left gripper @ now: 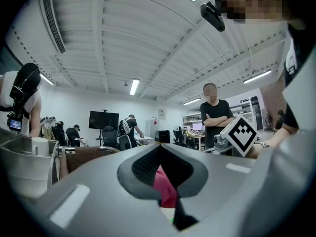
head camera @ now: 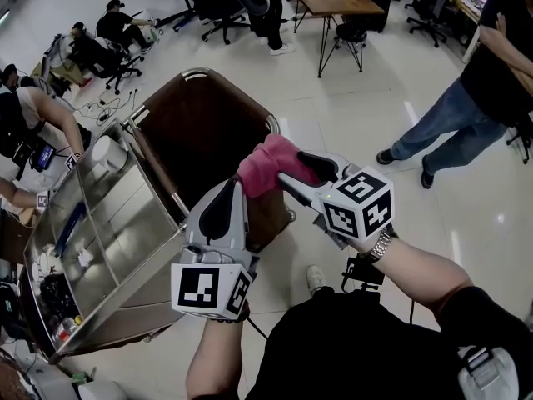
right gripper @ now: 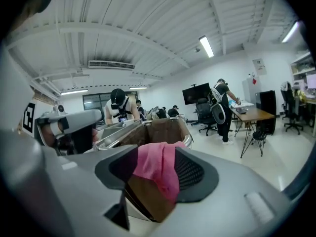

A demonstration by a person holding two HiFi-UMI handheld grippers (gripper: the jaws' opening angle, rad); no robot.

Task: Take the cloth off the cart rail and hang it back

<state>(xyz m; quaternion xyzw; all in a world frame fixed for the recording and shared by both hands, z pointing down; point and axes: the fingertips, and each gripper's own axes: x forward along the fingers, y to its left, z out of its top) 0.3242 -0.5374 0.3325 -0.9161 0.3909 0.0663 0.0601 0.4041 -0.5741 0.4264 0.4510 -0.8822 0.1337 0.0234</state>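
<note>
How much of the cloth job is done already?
Done: the cloth is off the cart rail and held up over the cart. In hand: the left hand-held gripper pinches it, while the right hand-held gripper has its jaws apart with cloth draped between them. Left: hanging it back on the rail.

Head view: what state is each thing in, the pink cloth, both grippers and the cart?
Pink cloth: bunched up, held in the air.
Left gripper: shut on the cloth.
Right gripper: open, cloth lying between its jaws.
Steel cart: standing upright.
</note>
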